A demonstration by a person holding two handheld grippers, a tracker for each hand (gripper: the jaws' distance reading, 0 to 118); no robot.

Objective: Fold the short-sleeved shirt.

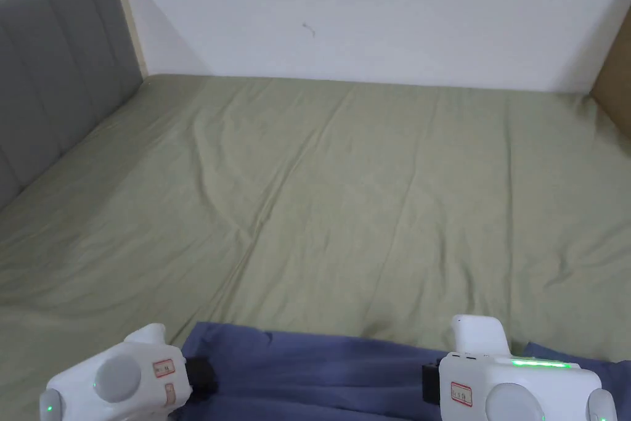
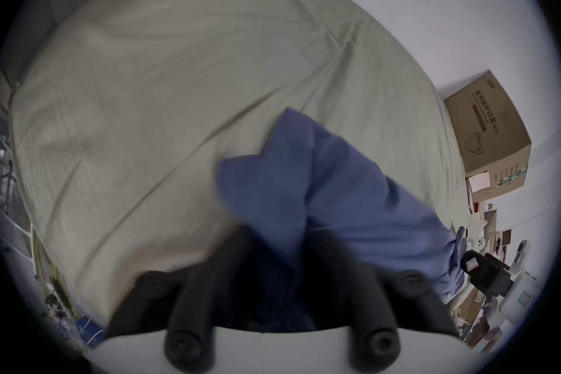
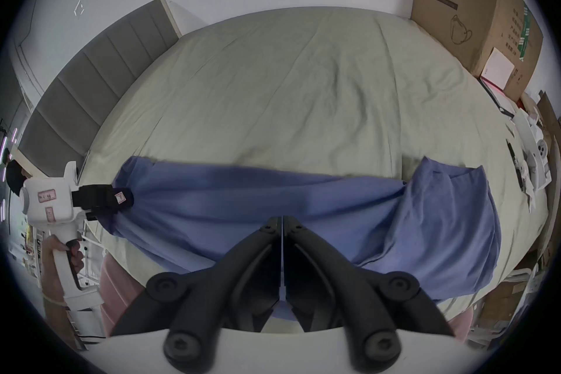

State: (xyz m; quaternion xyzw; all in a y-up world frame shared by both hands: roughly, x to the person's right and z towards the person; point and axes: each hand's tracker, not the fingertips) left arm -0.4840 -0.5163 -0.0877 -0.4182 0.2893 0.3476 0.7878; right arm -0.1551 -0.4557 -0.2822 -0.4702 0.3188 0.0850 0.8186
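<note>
We see a wide bed [image 1: 345, 194] under an olive-green sheet [image 3: 273, 95], a matte cotton-looking cloth crossed by long shallow creases that run from the near edge toward the wall. At its left end stands a grey padded headboard [image 1: 55, 83] with upright stitched panels and a pale wooden edge. At the far right corner, against the wall, we find a big brown cardboard box [image 3: 473, 16], square-edged and printed.

The short-sleeved shirt [image 3: 273, 198] lies along the near edge of the bed, a soft blue-violet fabric pulled into a long band between the two tools, with diagonal tension folds across it. Its right end spreads into a looser, rounded flap that drapes over the bed's near edge.

The left gripper [image 3: 121, 197] is a white plastic pistol-shaped body with a black head; a hand [image 3: 60, 259] wraps its handle. In its own view the dark fingers [image 2: 239, 247] stand slightly apart with shirt cloth bunched between them, clenched on the left end of the garment.

The right gripper [image 3: 282, 222] has black, angular, ribbed fingers [image 3: 267, 232] pressed tip to tip, with a thin edge of the blue cloth pinched between them near the shirt's middle. Small green lights glow on both white housings in the head view.
</note>
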